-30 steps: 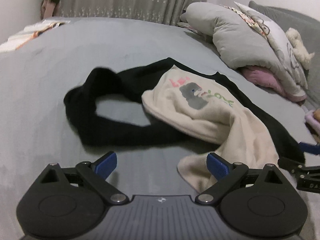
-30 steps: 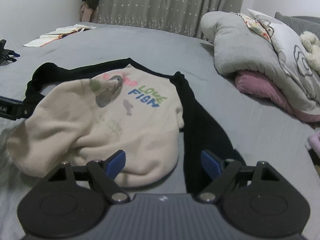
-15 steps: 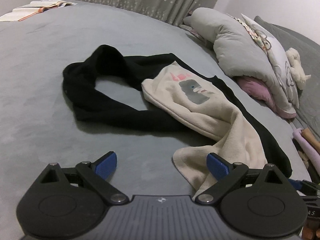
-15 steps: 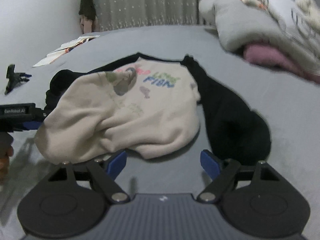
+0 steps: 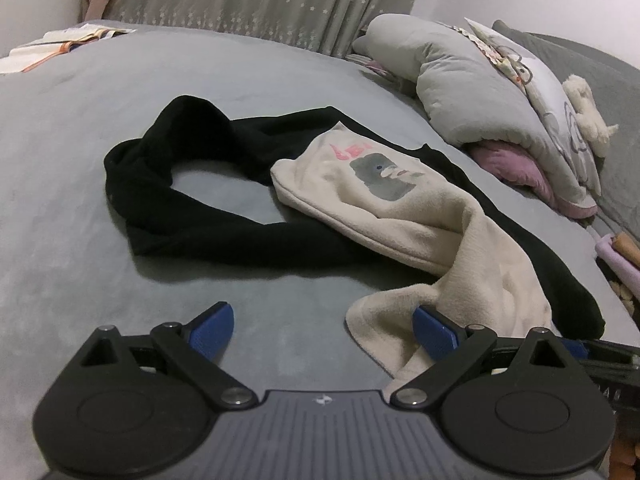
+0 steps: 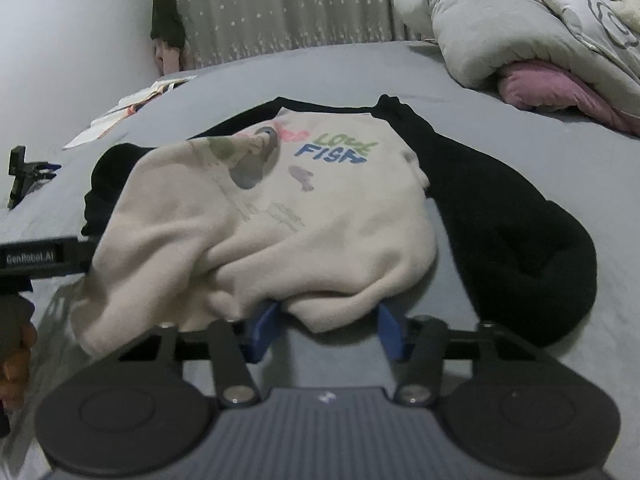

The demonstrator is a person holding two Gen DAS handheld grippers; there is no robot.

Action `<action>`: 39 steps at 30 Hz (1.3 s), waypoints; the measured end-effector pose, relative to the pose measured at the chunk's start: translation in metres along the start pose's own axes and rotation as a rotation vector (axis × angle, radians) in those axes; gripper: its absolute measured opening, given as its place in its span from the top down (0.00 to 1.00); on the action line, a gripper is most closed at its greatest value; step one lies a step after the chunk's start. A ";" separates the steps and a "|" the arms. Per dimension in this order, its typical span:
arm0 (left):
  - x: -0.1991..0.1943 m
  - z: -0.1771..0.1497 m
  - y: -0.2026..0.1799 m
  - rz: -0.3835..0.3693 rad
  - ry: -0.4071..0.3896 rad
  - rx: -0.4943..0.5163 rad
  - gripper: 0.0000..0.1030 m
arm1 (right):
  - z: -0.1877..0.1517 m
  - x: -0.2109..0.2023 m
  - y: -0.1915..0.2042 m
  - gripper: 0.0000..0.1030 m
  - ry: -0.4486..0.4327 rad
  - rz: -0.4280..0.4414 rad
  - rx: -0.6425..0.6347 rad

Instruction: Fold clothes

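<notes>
A cream sweatshirt (image 5: 404, 204) with black sleeves (image 5: 168, 200) and a printed front lies crumpled on the grey bed (image 5: 60, 240). In the left wrist view my left gripper (image 5: 323, 332) is open just above the bed, and its right fingertip (image 5: 434, 334) touches the cream hem corner. In the right wrist view the sweatshirt (image 6: 288, 216) fills the middle, with one black sleeve (image 6: 516, 236) on its right. My right gripper (image 6: 327, 330) is half narrowed around the near cream hem, and the pads are still apart.
Grey and pink bedding (image 5: 500, 92) is piled at the back right, with a soft toy (image 5: 588, 108) on it. Papers (image 5: 52, 44) lie at the far left by the curtain. A hand (image 6: 16, 344) holds the left gripper's body (image 6: 44, 258) at the left edge of the right view.
My right gripper has moved forward onto the cream hem, and its jaws have narrowed from wide open. My left gripper stays open by the hem corner.
</notes>
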State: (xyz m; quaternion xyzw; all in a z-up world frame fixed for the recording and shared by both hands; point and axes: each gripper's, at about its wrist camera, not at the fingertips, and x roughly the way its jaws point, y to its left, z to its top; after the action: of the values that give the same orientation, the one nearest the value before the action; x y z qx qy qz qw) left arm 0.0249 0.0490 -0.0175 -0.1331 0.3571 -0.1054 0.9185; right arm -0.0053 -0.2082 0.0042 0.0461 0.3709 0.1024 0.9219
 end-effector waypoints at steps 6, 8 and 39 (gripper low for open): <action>-0.001 0.000 0.000 0.000 -0.003 0.006 0.06 | 0.004 -0.011 0.000 0.81 -0.023 0.028 0.028; -0.002 0.000 0.000 -0.002 -0.003 0.004 0.06 | 0.008 -0.018 -0.001 0.81 -0.038 0.029 0.027; -0.007 0.003 0.009 -0.043 0.008 -0.060 0.07 | 0.019 -0.043 -0.074 0.80 -0.072 -0.185 0.104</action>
State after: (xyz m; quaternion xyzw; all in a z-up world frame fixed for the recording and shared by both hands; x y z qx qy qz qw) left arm 0.0230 0.0603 -0.0145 -0.1676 0.3606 -0.1148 0.9103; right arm -0.0114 -0.2899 0.0351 0.0631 0.3452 -0.0041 0.9364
